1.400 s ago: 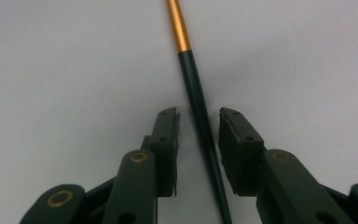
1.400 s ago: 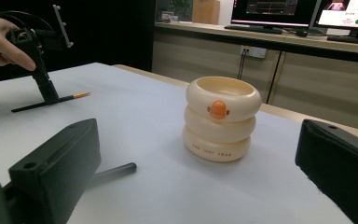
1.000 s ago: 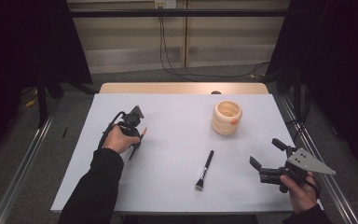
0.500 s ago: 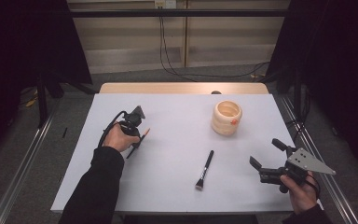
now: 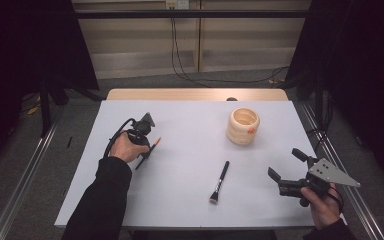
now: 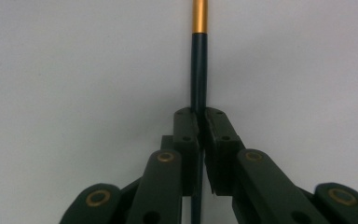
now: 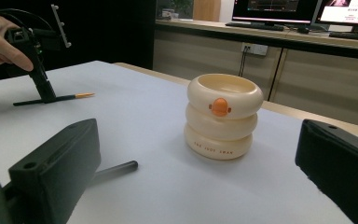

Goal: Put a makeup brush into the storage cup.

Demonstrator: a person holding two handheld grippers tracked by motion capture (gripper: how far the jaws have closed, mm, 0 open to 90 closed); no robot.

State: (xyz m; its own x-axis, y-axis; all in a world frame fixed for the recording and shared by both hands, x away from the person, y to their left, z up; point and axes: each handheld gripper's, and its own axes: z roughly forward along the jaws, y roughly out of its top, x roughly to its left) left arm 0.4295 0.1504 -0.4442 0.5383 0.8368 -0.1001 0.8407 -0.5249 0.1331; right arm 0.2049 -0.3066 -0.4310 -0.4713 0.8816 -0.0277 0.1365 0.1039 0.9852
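The left gripper (image 5: 147,145), at centre left of the high view, has its jaws closed on a thin dark brush (image 6: 199,70) with a gold band, pinched partway along the handle. The brush lies flat on the white table (image 5: 190,200), so the grip sits low, probably ready for lifting. The right gripper (image 5: 286,167), at lower right, has its jaws spread wide with nothing between them. Between both lie a second brush (image 5: 220,181) and a cream holder (image 5: 243,126), a likely destination.
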